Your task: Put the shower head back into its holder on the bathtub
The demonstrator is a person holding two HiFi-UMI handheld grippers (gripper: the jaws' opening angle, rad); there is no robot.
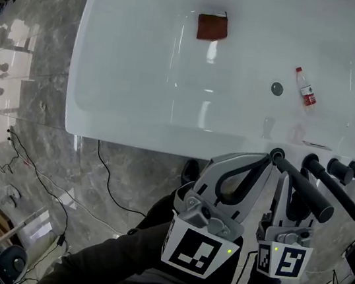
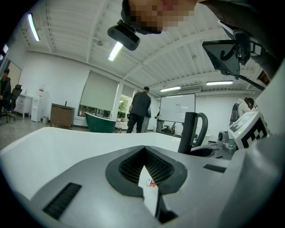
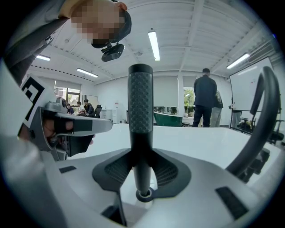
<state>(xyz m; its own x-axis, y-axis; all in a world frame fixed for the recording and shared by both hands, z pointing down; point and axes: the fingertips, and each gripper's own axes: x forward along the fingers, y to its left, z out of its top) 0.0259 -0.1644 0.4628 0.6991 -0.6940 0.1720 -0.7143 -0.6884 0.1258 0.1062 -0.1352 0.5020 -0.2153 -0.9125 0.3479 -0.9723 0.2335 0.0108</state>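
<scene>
The black shower head is a ribbed wand; its lower end sits in the ring holder on the white bathtub rim. In the right gripper view the wand stands upright between the dark pads, its tip in the holder ring. My right gripper is shut on it. My left gripper is just left of the holder, shut, with nothing in it; through the slit between its pads shows tub floor. The wand stands to its right.
Black tap knobs line the rim to the right, and a black hose curves off right. In the tub lie a red cloth, a small bottle and the drain. Cables trail on the marble floor. People stand far off.
</scene>
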